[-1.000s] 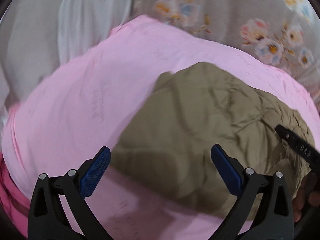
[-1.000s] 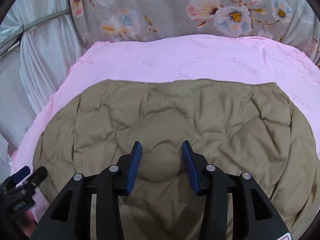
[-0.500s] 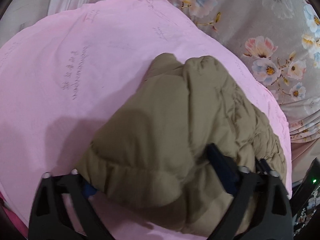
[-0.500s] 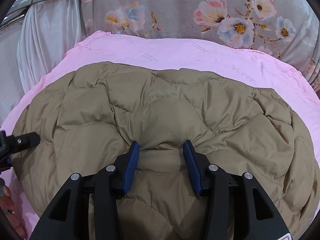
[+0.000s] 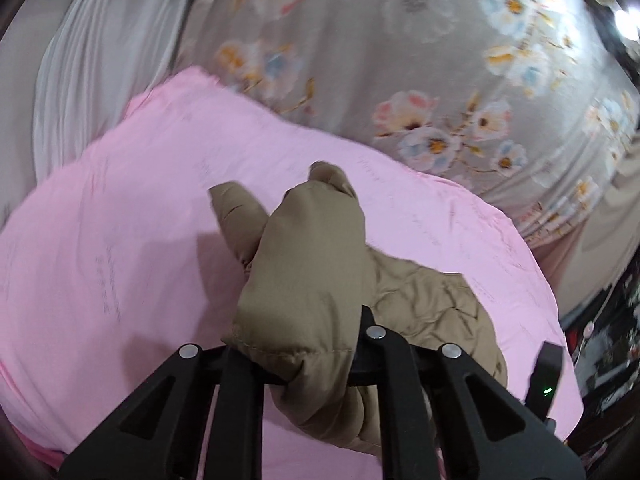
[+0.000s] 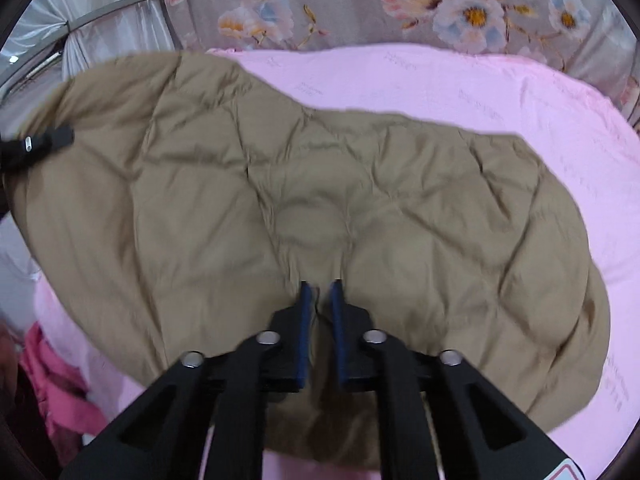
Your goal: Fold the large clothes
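A tan quilted puffer jacket [image 6: 360, 208] lies on a pink sheet [image 6: 500, 88]. My right gripper [image 6: 320, 292] is shut on a pinch of the jacket's fabric at its near edge. My left gripper [image 5: 304, 340] is shut on a bunched end of the jacket [image 5: 308, 264] and holds it lifted above the pink sheet [image 5: 120, 240]; its fingertips are hidden under the fabric. The left gripper also shows at the far left of the right wrist view [image 6: 36, 146], with the jacket's left side raised there.
A grey floral cloth [image 6: 440, 4] hangs behind the sheet. White curtains [image 5: 92, 80] stand at the left. A darker pink cloth [image 6: 56, 392] hangs at the near left edge. Dark clutter [image 5: 600, 340] is at the right.
Both grippers have closed on the jacket. The left one has lifted its end up off the sheet, raising the jacket's left side. The right jaws went from partly open to pinching the fabric.
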A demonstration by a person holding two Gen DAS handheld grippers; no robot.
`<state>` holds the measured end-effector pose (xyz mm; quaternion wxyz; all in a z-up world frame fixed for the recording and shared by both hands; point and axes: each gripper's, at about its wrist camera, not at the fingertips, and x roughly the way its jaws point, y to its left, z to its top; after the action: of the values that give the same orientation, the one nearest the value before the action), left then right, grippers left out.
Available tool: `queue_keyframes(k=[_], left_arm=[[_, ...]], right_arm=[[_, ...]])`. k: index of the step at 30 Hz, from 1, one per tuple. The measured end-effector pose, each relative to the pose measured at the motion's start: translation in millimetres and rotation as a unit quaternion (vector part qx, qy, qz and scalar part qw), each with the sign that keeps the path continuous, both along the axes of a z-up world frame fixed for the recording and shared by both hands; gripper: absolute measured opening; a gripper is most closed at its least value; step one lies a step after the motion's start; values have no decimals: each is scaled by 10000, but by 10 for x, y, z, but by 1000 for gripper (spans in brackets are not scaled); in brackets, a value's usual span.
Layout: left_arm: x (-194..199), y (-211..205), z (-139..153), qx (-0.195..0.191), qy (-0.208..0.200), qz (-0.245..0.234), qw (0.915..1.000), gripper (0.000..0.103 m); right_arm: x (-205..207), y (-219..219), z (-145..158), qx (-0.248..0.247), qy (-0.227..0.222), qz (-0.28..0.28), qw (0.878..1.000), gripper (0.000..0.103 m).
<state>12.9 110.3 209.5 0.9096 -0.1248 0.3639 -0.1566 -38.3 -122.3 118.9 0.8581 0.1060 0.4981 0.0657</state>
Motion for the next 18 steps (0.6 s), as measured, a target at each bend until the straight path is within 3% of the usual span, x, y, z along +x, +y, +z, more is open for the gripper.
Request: queue_keyframes(k=[5,8,11,14,18], left_arm=[[-223,-548,381,270,-550,-551,9966,11],[-309,-958,490,479,-783,-892,9918,11],[-305,-1291,525,649,-825,-1161,9877,11],[-301,-1538,510,761,-823,-1350,9845,11],[-304,-1941,329,847,-600,-1677,9803,11]], right_arm=[[162,213,-237,621,168,344,9973,4],[320,216,-338,1519,94,448,9873,4],[248,-57,-295,2123,195,105,9770,3],[-44,-442,-73,2028,-38,-268,9788,5],[-474,-967,191,1179,-299,-1010,9874,7]])
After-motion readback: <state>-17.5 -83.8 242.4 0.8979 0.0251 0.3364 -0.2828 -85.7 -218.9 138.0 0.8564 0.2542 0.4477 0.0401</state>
